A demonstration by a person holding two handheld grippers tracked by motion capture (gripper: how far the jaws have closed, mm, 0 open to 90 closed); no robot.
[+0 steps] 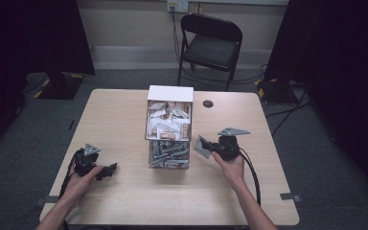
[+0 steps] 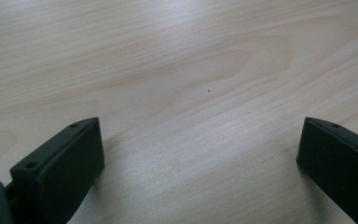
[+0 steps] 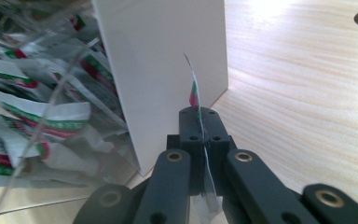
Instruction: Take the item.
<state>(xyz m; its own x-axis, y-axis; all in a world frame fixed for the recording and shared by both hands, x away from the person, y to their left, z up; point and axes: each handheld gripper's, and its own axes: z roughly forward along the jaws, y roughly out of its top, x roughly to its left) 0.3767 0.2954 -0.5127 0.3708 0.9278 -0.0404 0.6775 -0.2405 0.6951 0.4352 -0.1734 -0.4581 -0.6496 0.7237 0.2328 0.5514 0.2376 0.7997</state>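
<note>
Red-green striped sachet (image 3: 194, 93) pinched in right tool (image 3: 200, 122), print unreadable; left tool (image 2: 200, 158) gaping

Left tool (image 1: 109, 169) low near the table (image 1: 124, 201), jaws spread wide. Right tool (image 1: 202, 146) raised, jaws clamped together on a thin packet (image 3: 195, 93).

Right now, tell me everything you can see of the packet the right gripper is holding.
The packet is a thin, flat sachet, seen edge-on in the right gripper view: whitish, with a red and green band like those in the clear box. It stands upright, pinched between the shut jaws of the right gripper, its top edge poking above them and its lower end hanging behind. In the high view it looks silvery grey, held just right of the box, above the table.
</note>
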